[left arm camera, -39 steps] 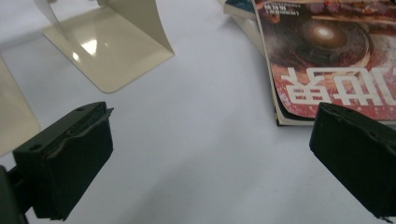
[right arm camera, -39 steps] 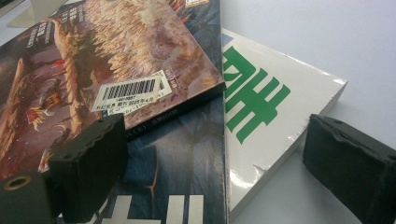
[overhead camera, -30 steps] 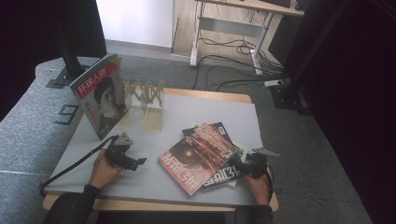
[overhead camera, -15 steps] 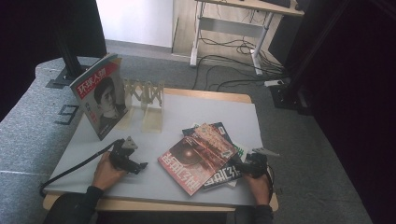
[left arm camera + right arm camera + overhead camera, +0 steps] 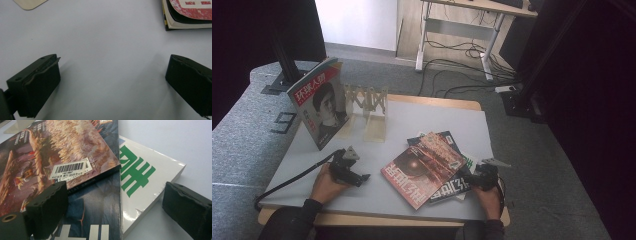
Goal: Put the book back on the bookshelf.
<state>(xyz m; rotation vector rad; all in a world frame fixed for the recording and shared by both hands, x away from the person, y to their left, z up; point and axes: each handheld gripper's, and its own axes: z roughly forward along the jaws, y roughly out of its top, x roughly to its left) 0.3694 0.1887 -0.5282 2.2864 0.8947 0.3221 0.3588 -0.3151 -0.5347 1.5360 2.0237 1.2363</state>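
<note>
From my remote station I see a loose pile of magazines near the front right of the table (image 5: 362, 200), and sorting them into the wooden rack (image 5: 371, 102) at the back left looks like the work in hand; one magazine (image 5: 319, 107) stands upright against that rack. The right gripper (image 5: 476, 180) sits at the pile's right edge, jaws wide apart and gripping nothing, straddling the corner where the red-covered top magazine (image 5: 57, 152) overlaps a dark blue one (image 5: 95, 205) and a white one with green lettering (image 5: 140, 180). The left gripper (image 5: 354, 176) rests on the bare table left of the pile, jaws equally wide and empty, with the pile's corner (image 5: 187, 15) ahead of it and apart. I judge these magazines light but floppy, their glossy covers slippery against one another, so the top one may slide or sag if pinched at a loose corner. The bound spine edge is the stiffest place to take hold, with the jaws closed across the full thickness of one magazine; the white one looks thickest and should hold its shape best.
</note>
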